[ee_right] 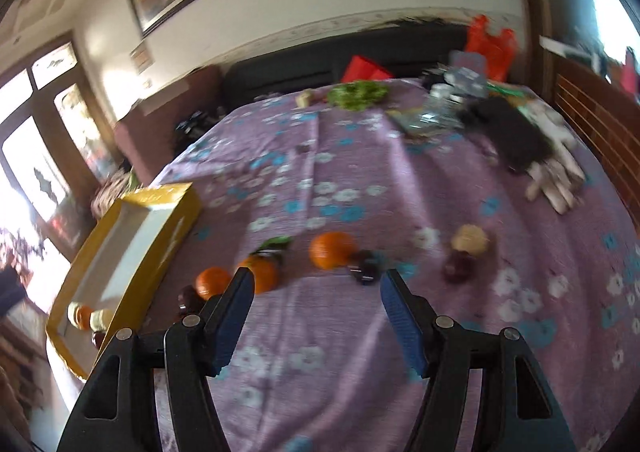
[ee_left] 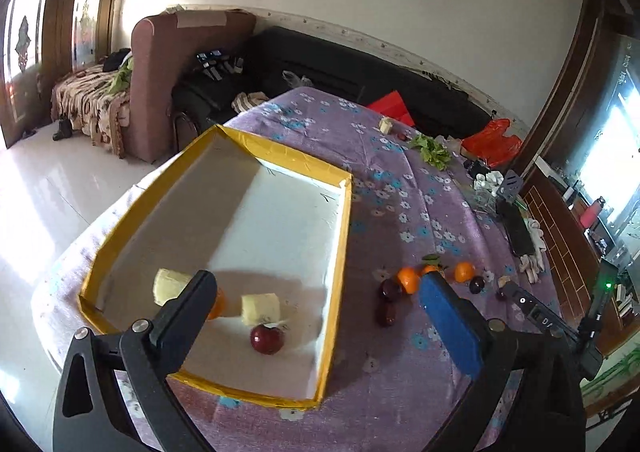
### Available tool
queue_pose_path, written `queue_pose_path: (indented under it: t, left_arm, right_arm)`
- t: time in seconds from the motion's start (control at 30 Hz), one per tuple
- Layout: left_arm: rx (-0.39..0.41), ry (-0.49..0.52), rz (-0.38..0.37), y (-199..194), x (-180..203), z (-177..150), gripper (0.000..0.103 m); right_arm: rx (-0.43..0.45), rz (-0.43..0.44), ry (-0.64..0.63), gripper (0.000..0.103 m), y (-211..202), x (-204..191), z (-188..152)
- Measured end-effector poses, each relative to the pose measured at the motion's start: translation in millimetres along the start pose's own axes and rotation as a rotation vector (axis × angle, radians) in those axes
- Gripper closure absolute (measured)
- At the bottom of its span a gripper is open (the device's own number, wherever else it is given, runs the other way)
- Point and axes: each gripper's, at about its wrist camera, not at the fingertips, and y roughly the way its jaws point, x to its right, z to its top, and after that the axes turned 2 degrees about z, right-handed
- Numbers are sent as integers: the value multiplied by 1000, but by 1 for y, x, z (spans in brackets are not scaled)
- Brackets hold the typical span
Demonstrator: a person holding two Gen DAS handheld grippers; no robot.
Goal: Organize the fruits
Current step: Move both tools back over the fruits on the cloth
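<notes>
Covering the table, a purple floral cloth (ee_left: 400,352); both tongs gape empty, sofa (ee_left: 320,60) behind.

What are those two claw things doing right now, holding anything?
Left gripper: open wide, holding nothing.
Right gripper: open, holding nothing.

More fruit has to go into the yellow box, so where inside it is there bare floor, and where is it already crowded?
The box floor is bare across its far half, up to the far yellow rim. The near end is crowded: two pale yellow chunks, a red apple and an orange half hidden behind the left gripper, whose jaws are open and empty.
</notes>
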Motion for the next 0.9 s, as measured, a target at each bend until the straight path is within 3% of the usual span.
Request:
queue_pose_path:
  t: [0.27, 0.47, 0.67, 0.83, 0.9]
  left_arm:
    - [-110, 28, -88, 44, 39, -19, 2]
    - [-136, 50, -99, 52, 43, -26, 3]
    - [-129, 82, -93, 56, 44, -24, 8]
    - [-145, 184, -101, 65, 65, -28, 29]
    - [-146, 232, -104, 70, 77, -29, 29]
  right_arm:
    - [41, -126, 147, 33, -45, 97, 2]
    - [-9, -99, 285, 33, -22, 135, 19]
    - [-80, -23, 284, 33, 22, 113, 22]
    - [-110, -105, 161, 33, 50, 83, 18]
    - [-117, -146, 110, 33, 56, 77, 15]
